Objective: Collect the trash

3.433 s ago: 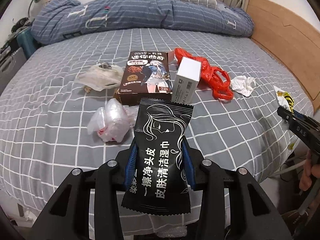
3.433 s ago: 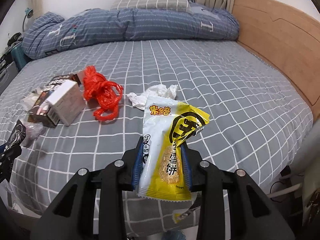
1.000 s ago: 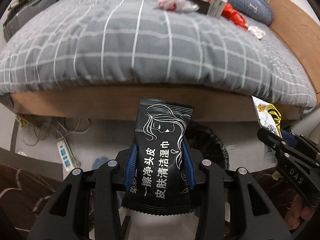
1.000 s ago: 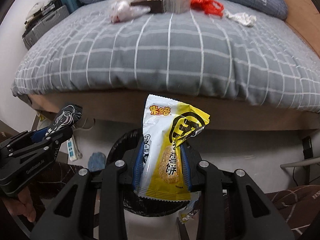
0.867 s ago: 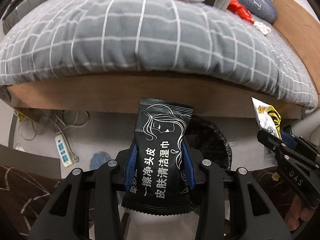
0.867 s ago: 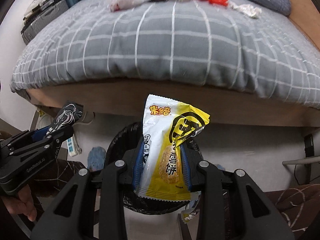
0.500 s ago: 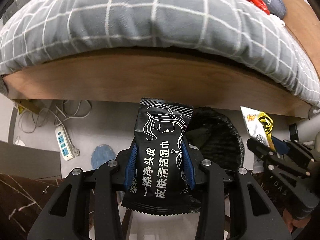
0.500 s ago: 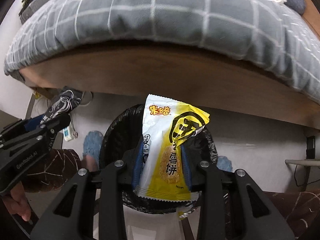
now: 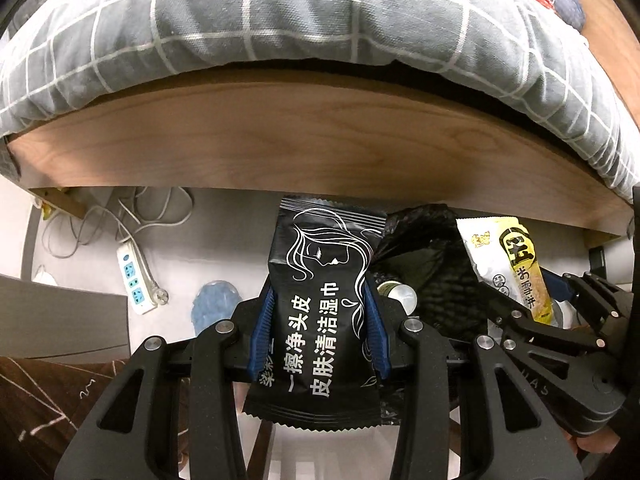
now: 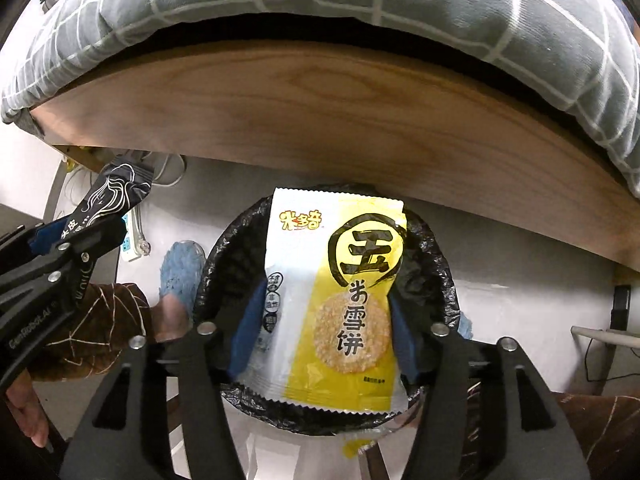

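- While the right tool stands clamped on the yellow cracker packet directly above the black-lined bin, a release there probably lands inside.
- The left tool, clamped on the black wipe packet, sits left of the bin's rim; released there, the packet may fall to the floor beside the bin.
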`<state>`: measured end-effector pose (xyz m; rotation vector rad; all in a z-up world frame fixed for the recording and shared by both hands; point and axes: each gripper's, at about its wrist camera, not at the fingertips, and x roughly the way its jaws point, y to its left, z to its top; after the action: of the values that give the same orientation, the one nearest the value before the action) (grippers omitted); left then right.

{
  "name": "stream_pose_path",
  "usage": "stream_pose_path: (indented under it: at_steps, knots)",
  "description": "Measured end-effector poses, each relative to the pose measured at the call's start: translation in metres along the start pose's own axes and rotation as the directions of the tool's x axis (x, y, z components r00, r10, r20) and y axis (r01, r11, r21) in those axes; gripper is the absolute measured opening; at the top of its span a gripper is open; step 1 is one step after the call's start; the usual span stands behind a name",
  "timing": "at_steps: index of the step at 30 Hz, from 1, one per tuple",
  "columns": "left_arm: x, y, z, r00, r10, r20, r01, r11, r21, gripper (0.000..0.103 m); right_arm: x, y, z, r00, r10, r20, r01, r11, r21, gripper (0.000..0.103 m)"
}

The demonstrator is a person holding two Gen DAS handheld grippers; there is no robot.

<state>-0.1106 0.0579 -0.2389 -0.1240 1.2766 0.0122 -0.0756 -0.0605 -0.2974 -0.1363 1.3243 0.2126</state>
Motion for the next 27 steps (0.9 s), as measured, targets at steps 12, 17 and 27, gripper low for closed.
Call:
stream_pose_path:
  at_steps: [12, 17, 27]
  knots:
    - [0.003, -0.006, -0.001, 1.000, -0.003, -0.006, 0.003, 1.000, 0.008, 0.040, -0.004, -0.006, -0.001, 1.000, 0.019, 0.007, -0.019, 1.000, 0.023, 0.089]
    - [0.007, -0.012, -0.001, 1.000, -0.013, -0.016, 0.013, 1.000, 0.013, 0.040, -0.013, -0.019, -0.002, 0.999, -0.017, 0.042, 0.015, 0.998, 0.056, 0.095]
    - [0.015, -0.055, 0.002, 0.998, -0.057, -0.024, 0.058, 0.995, 0.075, 0.040, -0.031, -0.077, -0.014, 0.991, -0.108, 0.077, 0.094, 0.981, 0.168, 0.095]
